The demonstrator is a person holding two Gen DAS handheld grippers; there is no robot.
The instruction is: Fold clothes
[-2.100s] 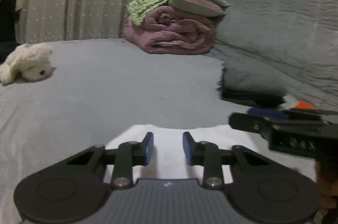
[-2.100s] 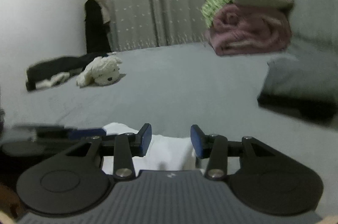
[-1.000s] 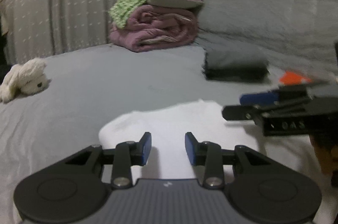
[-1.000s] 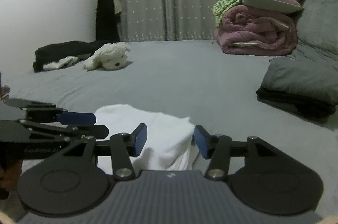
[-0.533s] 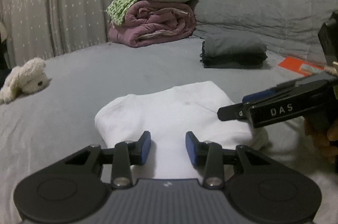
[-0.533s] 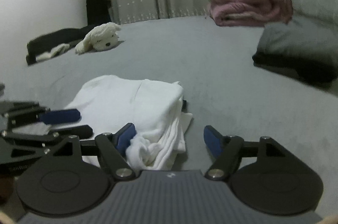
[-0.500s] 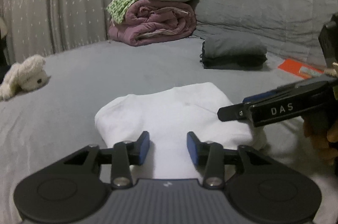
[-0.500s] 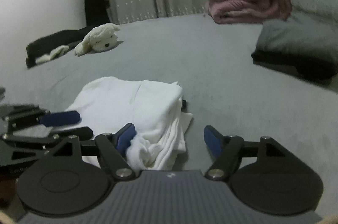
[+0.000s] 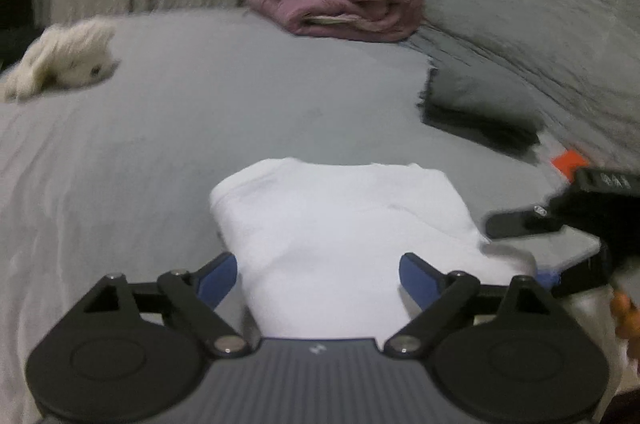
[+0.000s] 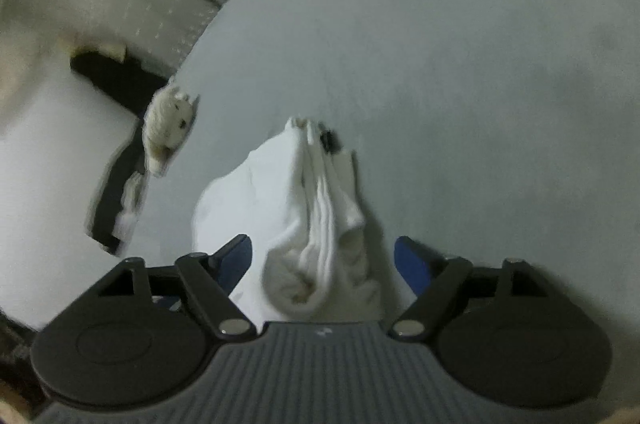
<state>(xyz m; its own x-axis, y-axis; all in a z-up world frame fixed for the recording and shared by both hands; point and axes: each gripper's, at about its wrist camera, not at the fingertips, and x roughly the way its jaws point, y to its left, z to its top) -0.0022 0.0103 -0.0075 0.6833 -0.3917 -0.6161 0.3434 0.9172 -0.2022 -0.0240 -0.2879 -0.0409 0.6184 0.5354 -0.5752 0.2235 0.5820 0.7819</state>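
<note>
Left wrist view: white shirt (image 9: pixel 344 224) folded into a compact block on the grey bed (image 9: pixel 200 111), near edge lying between the tips of the left gripper (image 9: pixel 318 274). Jaws spread wide and opening, pads clear of the cloth on both sides. Right gripper (image 9: pixel 516 224) just beside the shirt's right edge, blurred. Right wrist view, heavily tilted: same shirt (image 10: pixel 304 224) seen end-on, bunched layers and a loose rolled edge between the tips of the right gripper (image 10: pixel 322 258), likewise opening, nothing pinched. Farther out, a plush toy (image 9: pixel 64 59), a folded dark stack (image 9: pixel 480 103), a pink blanket roll (image 9: pixel 344 3) by the headboard.

Likely at the release after the last fold. Next move, by judgement: backing both tools off without snagging the loose end, perhaps tucking or flattening that bunched edge, then shifting the shirt toward the dark stack or reaching for another garment.
</note>
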